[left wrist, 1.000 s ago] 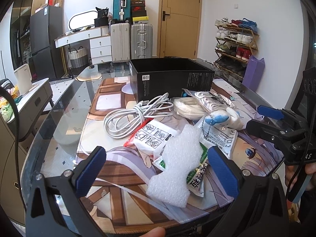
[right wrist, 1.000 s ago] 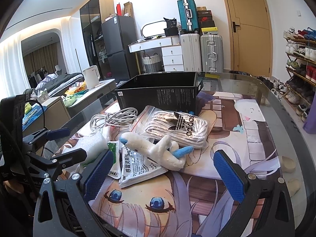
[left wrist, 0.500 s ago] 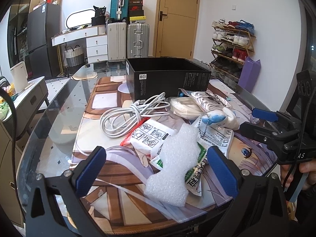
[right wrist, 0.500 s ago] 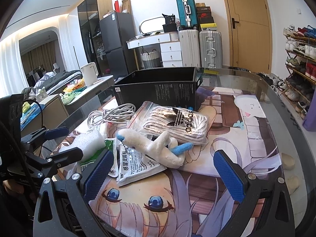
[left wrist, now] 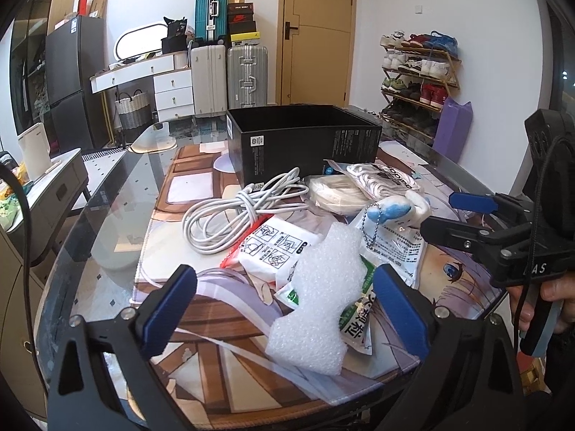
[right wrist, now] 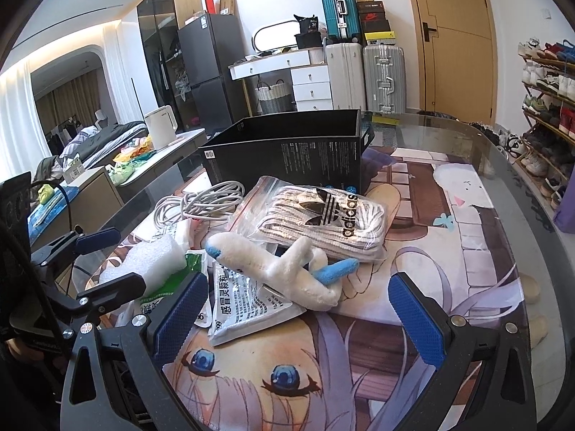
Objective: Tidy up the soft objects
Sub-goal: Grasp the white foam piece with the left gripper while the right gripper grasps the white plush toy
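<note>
A white foam sheet (left wrist: 320, 298) lies on sachets at the near edge of the printed mat, between the open fingers of my left gripper (left wrist: 284, 309). A white and blue plush toy (right wrist: 284, 269) lies on a silver sachet (right wrist: 244, 305), just ahead of my open right gripper (right wrist: 298, 319). Behind it lie a bag of white laces (right wrist: 320, 215) and a coiled white cable (left wrist: 230, 215). An open black box (left wrist: 305, 140) stands at the back. The plush shows in the left wrist view (left wrist: 399, 208). Both grippers are empty.
The round glass table (left wrist: 107, 215) carries an anime mat (right wrist: 449, 251). The right gripper shows at the right of the left wrist view (left wrist: 467, 215); the left gripper at the left of the right wrist view (right wrist: 100, 255). Suitcases, a shoe rack and a low cabinet surround the table.
Both grippers have moved slightly forward toward the pile. The objects on the mat have not moved.
</note>
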`<action>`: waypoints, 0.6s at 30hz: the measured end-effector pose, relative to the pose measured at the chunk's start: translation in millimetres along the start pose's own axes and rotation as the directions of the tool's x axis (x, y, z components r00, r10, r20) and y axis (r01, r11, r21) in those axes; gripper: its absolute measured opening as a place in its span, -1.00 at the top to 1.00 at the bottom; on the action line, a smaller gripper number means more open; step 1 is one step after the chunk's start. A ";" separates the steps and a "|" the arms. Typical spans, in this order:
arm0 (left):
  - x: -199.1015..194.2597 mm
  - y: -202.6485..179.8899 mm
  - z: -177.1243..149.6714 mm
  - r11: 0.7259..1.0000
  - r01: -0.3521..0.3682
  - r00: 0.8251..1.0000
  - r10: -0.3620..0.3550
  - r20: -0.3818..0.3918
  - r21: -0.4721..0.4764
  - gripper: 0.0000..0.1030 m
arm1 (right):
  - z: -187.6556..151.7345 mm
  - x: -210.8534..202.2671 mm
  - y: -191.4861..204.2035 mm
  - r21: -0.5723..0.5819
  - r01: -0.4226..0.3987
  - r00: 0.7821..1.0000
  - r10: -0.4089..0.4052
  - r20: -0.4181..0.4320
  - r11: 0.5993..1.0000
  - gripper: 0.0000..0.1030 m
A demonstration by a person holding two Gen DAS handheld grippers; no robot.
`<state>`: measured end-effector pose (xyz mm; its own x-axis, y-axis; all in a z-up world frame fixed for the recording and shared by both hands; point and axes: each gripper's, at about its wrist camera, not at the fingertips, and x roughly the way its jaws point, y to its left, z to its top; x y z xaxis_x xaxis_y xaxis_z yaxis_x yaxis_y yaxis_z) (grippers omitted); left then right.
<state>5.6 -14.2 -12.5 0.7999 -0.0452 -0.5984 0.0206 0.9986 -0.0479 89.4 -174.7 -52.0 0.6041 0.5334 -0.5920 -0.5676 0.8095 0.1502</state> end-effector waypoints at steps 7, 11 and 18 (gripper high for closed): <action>1.7 -4.1 -1.2 0.999 0.016 1.000 -0.015 -0.015 0.031 -0.69 | 2.7 7.0 1.7 -0.014 0.009 1.000 -0.009 -0.012 1.000 -0.99; 0.4 -7.4 -1.6 0.998 0.029 0.999 -0.029 -0.014 0.048 -0.56 | 4.0 9.0 1.5 -0.017 0.010 1.000 -0.010 -0.020 1.000 -0.99; 0.8 -9.5 -1.7 0.996 0.062 0.998 -0.060 -0.029 0.057 -0.14 | 6.4 13.6 3.6 -0.029 0.008 1.000 -0.009 -0.027 1.000 -0.98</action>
<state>5.0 -23.8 -13.8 0.7795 -0.1062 -0.6174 0.1044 0.9938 -0.0392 99.1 -163.0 -54.5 0.5935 0.5194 -0.6148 -0.5789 0.8062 0.1222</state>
